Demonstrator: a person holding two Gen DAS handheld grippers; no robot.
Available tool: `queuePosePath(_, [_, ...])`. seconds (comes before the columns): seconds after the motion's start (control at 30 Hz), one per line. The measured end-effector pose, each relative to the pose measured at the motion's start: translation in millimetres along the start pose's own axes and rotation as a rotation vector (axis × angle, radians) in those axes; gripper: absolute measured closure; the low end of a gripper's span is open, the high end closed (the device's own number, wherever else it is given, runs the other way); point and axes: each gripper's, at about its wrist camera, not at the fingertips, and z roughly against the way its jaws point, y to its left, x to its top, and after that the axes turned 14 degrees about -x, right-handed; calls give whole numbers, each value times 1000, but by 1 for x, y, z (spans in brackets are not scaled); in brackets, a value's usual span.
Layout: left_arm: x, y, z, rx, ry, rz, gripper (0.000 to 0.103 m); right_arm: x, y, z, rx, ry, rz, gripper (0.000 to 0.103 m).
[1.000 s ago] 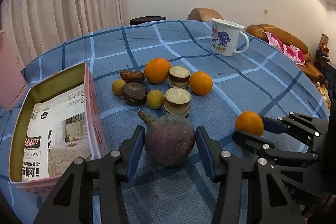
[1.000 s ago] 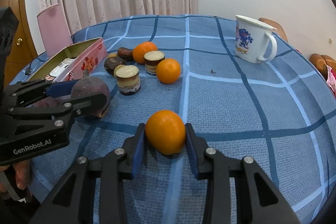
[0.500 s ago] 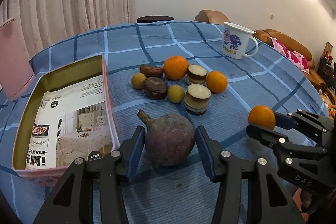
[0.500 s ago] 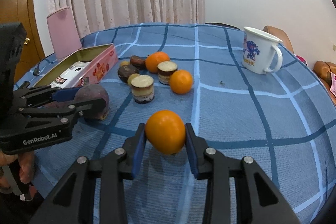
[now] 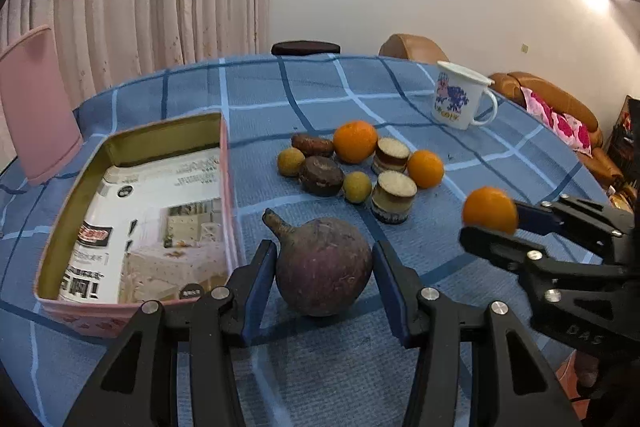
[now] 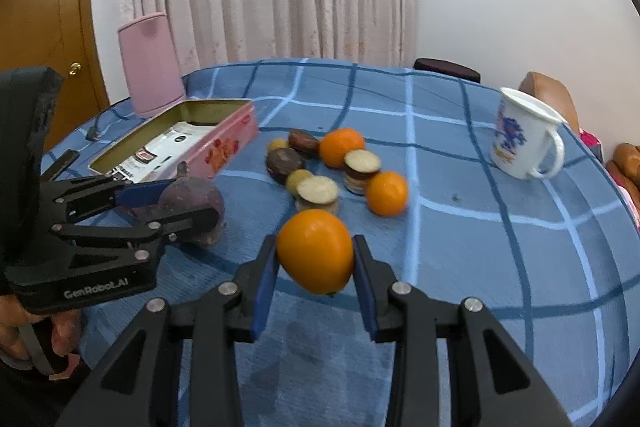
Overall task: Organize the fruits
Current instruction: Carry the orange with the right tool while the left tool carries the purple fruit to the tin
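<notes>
left claw (image 5: 324,283) clamped on purple round fruit (image 5: 323,267), pitched down, just right of pink tin (image 5: 228,187) | right claw (image 6: 315,263) clamped on orange (image 6: 315,251), pitched down, orange clear of worktop (image 6: 480,227) | loose fruit cluster (image 5: 356,163) mid-worktop, beyond both claws | mug (image 5: 460,101) far right

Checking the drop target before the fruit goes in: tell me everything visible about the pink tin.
The pink tin is an open, lidless, shallow rectangular box, apparently metal. Its outer walls are pink with a red floral print; the inside walls look dull gold. A printed sheet with text and a room photo lies flat on its floor; no fruit is in it. It sits flat on the blue checked tablecloth, left of the fruit cluster. The purple fruit in the left claw is close to its near corner; contact is unclear.
</notes>
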Motion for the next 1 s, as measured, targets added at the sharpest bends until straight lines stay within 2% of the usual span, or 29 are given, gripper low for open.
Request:
queuePosePath(0.17, [6,0,13,20,-37,-10,52,8,5,-7,18,10,10,64])
queuePosePath(0.4, [8,10,20,41,-47,13,52,22,18,-10,47,-3,51,64])
queuePosePath(1.0, [16,29,48,56,-113,49,52,56,54,-15,100,-38,128,64])
